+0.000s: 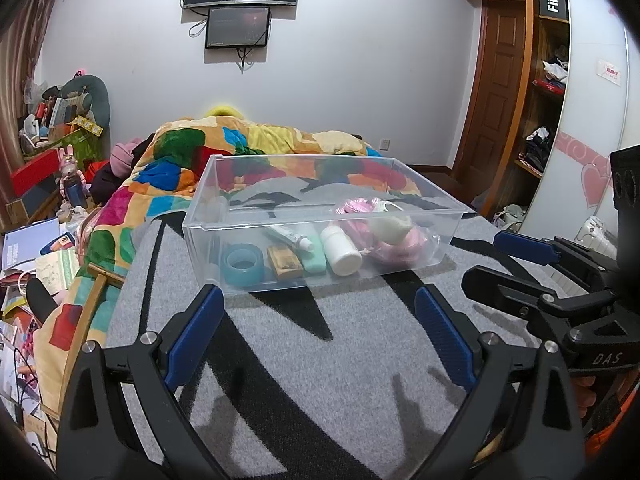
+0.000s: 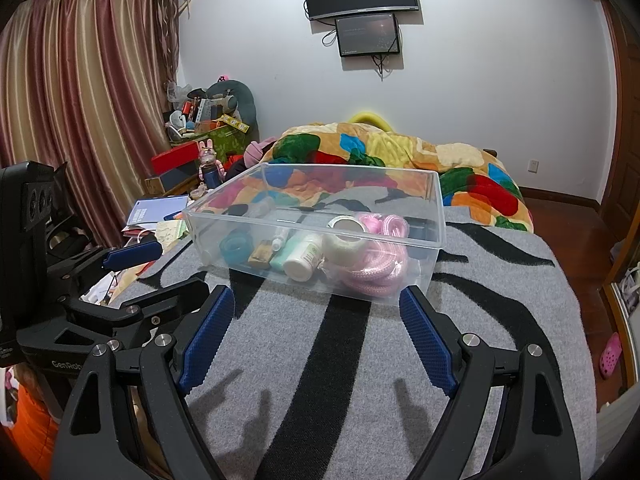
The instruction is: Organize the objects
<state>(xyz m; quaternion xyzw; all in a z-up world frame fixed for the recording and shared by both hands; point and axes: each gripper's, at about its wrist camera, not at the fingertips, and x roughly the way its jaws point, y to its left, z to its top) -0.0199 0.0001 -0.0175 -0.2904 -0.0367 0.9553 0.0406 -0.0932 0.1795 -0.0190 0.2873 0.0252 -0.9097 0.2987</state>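
Note:
A clear plastic box (image 1: 200, 220) (image 2: 436, 216) stands on the grey and black striped blanket (image 1: 320, 380) (image 2: 320, 360). Inside it lie a teal tape roll (image 1: 243, 265) (image 2: 234, 245), a small brown block (image 1: 285, 263) (image 2: 261, 257), a tube (image 1: 288, 237), a mint-green bottle (image 1: 314, 254), a white bottle (image 1: 341, 251) (image 2: 303, 258), a white tape roll (image 1: 390, 224) (image 2: 345, 240) and a pink coiled rope (image 1: 400, 246) (image 2: 376, 268). My left gripper (image 1: 320, 300) is open and empty just in front of the box. My right gripper (image 2: 316, 304) is open and empty too, close to the box's near wall. Each gripper shows at the side of the other's view (image 1: 508, 262) (image 2: 156, 270).
A colourful quilt (image 1: 248, 148) (image 2: 400, 156) is bunched up behind the box. Cluttered books, boxes and toys (image 1: 48, 200) (image 2: 200, 140) fill the left side of the bed. Curtains (image 2: 80, 100) hang at the left; a wardrobe (image 1: 548, 100) stands at the right.

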